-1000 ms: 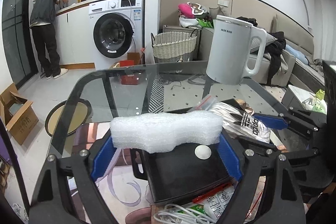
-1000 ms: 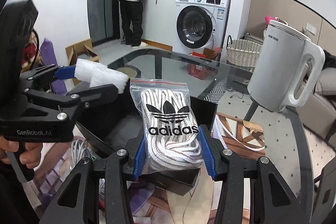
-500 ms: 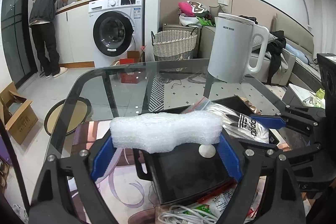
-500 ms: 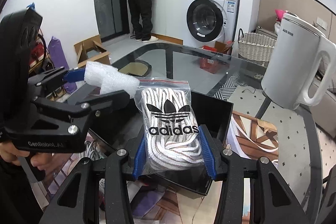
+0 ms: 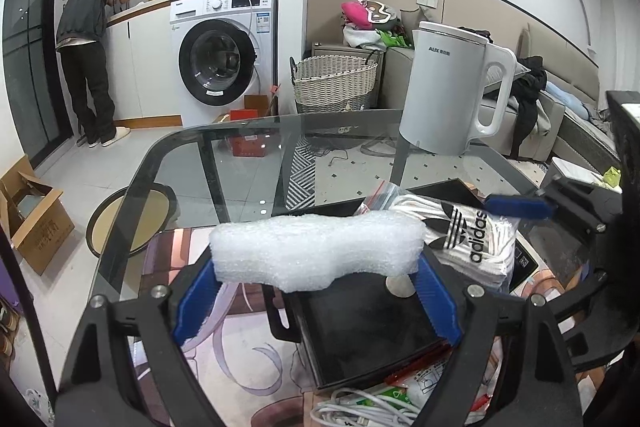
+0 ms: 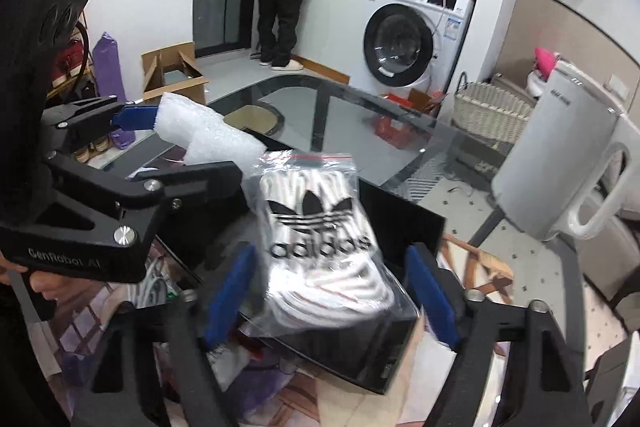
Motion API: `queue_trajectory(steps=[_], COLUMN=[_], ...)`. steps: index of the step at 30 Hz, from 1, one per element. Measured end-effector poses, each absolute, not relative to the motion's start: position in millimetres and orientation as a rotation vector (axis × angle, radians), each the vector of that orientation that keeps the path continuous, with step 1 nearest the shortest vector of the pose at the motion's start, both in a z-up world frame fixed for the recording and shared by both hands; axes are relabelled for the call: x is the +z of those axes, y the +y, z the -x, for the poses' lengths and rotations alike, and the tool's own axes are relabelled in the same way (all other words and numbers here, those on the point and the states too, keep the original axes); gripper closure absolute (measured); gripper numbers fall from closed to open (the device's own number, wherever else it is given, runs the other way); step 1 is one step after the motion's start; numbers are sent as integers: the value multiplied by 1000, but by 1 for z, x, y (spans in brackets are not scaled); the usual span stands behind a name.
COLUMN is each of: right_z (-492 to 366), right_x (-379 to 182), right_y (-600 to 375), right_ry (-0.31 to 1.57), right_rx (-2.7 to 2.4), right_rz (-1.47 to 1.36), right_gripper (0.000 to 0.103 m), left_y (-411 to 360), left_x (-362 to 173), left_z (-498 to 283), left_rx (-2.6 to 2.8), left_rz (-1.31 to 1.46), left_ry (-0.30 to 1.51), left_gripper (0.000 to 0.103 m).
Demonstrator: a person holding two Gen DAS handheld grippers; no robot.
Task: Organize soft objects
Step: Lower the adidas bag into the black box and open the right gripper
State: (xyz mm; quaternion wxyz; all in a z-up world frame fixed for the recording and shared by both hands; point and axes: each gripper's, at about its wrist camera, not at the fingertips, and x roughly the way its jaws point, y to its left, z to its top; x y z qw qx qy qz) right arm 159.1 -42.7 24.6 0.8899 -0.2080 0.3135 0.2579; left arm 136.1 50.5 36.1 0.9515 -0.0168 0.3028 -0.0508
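Foam (image 5: pixel 316 251): white packing piece, lying crosswise between the pads of the left gripper (image 5: pixel 316 291), which are standing wide and pressing on its two ends, holding it above the black tray (image 5: pixel 360 331). Likely feather-light and springy, denting under pressure; the end-on hold is working, and a gentle squeeze seems enough.

Bag (image 6: pixel 320 247): clear zip pouch of white cord with a black logo, sitting over the tray (image 6: pixel 400 219) between the pads of the right gripper (image 6: pixel 330 295). Those jaws are opening; blue pads are standing clear on both sides, so the bag is being let go. Likely light, squashy and slippery in its plastic skin; best taken across the fat middle, not by the thin sealed top.

Table (image 5: pixel 240 163): glass, carrying the tray and a white kettle (image 5: pixel 448 87) well apart behind it.

Next item due for the tray, by my reckoning: the foam.
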Motion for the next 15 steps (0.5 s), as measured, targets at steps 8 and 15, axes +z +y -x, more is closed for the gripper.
queue_trajectory(steps=[8,15], right_z=[-165,-166], right_x=[29,30], right_y=[-61,-69], right_ry=[643,670], right_rx=[448,459], right_rz=[408,390], right_gripper=[23,23], left_y=[51,45], left_x=[36,35], left_z=[-137,-137], left_rx=[-101,-114], left_rz=[35,19], left_ry=[617,622], left_gripper=[15,15])
